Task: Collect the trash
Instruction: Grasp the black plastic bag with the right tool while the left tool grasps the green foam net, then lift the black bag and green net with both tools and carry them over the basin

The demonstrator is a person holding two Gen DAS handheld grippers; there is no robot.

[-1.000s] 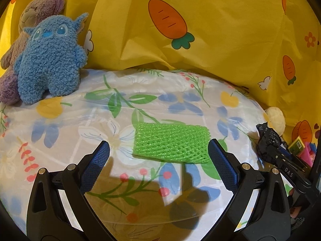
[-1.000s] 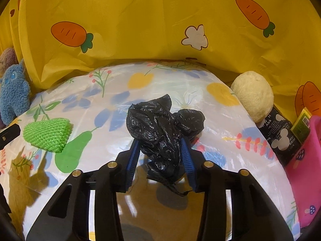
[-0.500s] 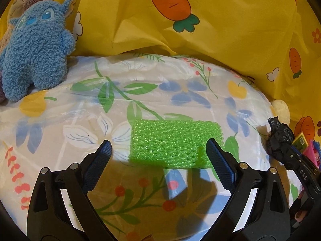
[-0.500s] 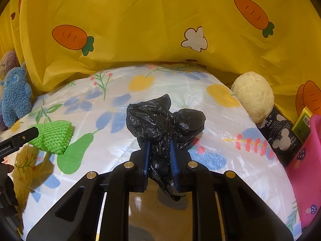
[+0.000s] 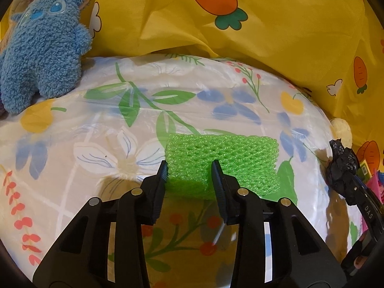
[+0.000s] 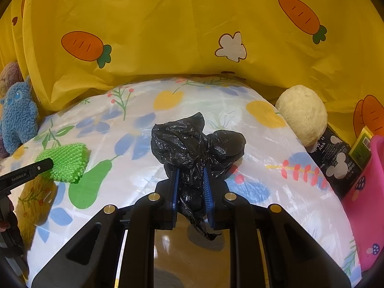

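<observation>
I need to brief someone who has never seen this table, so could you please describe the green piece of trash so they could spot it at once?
Start at the flowered plastic tablecloth in front of the yellow carrot-print sheet. Right of the blue plush toy, the green foam net lies flat on the cloth, its near edge between the closing jaws of the left hand-held gripper. It alone is bright green with an open mesh.

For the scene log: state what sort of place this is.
Probably a child's play corner at home: a table under a floral plastic cover, a yellow carrot-print cloth behind, and a blue plush toy at the edge.
</observation>
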